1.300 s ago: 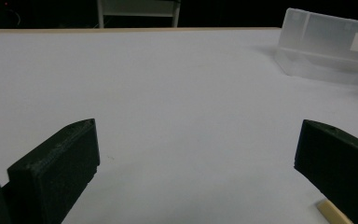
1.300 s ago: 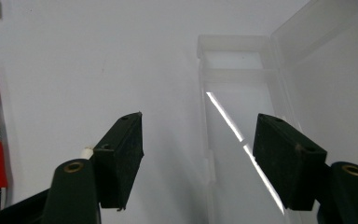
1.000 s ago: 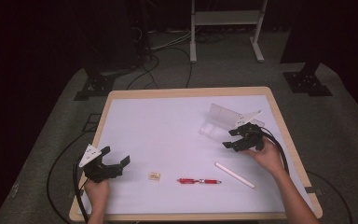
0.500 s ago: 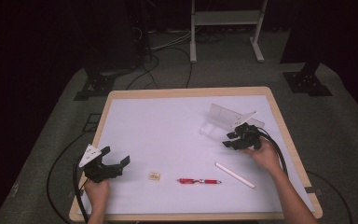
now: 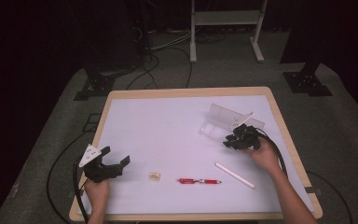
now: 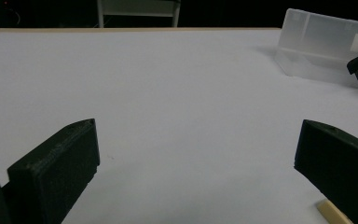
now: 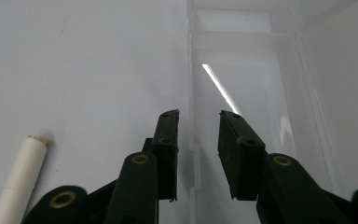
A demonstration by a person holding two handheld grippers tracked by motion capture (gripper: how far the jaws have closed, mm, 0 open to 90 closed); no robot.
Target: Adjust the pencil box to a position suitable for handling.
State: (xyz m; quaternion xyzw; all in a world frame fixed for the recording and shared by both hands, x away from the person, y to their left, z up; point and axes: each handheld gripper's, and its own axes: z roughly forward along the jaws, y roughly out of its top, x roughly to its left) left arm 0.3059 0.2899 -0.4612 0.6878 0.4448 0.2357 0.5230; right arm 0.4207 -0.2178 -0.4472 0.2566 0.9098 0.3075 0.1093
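Clear glossy plastic box (image 5: 230,122) on matt white, wood-edged table (image 5: 168,126).

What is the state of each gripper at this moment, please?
Left gripper: open wide, holding nothing, above the table.
Right gripper: partly open, jaws astride the near wall of the clear box, not clamped.

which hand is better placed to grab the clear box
Right, probably. The right tongs are already at the clear box, with its near wall between their slightly parted jaws in the right gripper view. The left tongs sit wide open at the table's opposite near corner.
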